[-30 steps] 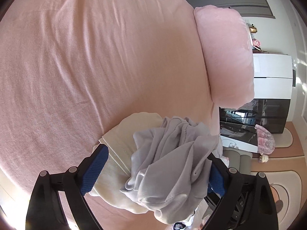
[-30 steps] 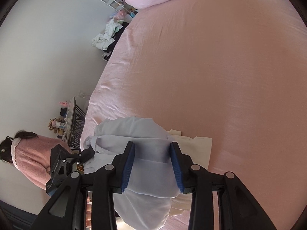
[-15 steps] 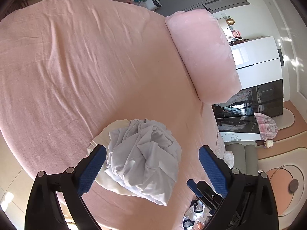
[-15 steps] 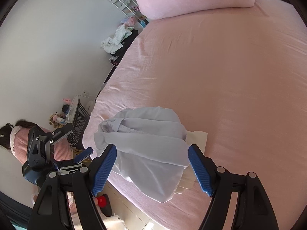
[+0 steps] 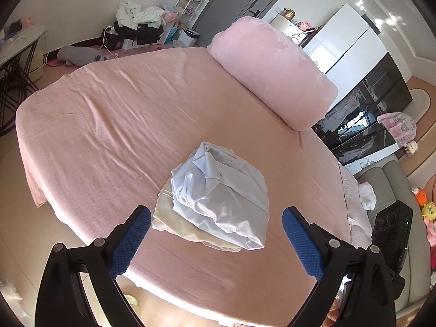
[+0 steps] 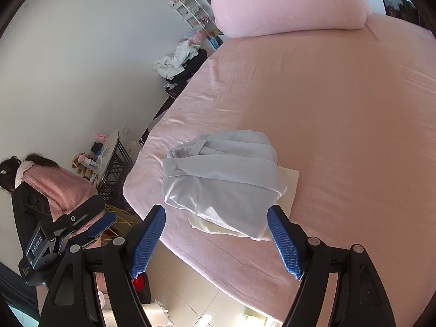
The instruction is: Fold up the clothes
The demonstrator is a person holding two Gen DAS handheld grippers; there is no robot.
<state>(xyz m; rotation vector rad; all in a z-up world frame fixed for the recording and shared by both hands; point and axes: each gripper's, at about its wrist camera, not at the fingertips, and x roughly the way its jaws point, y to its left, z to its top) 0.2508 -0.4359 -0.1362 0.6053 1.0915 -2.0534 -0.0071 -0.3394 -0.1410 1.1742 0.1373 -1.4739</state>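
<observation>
A pale blue-grey garment [image 5: 220, 193], loosely bundled, lies on a folded cream garment [image 5: 174, 222] near the front edge of the pink bed [image 5: 114, 125]. My left gripper [image 5: 215, 214] hangs open above and short of the pile, with nothing between its blue pads. In the right wrist view the same blue-grey garment [image 6: 223, 179] covers most of the cream garment [image 6: 290, 188]. My right gripper [image 6: 216, 211] is open too, clear of the cloth. The left gripper [image 6: 105, 212] shows at the lower left of that view, beyond the bed's corner.
A big pink pillow [image 5: 272, 68] lies at the head of the bed. The bed's edge [image 6: 190, 256] drops to a tiled floor just under both grippers. A person in a pink fleece [image 6: 54, 179] is at the left. A wire-legged table [image 6: 114, 163] and a clothes pile [image 5: 139, 16] stand past the bed.
The right gripper's jaws opened off the blue-grey garment. Both grippers pulled back and up from the pile, and the left one rolled. The garment settled on the cream one.
</observation>
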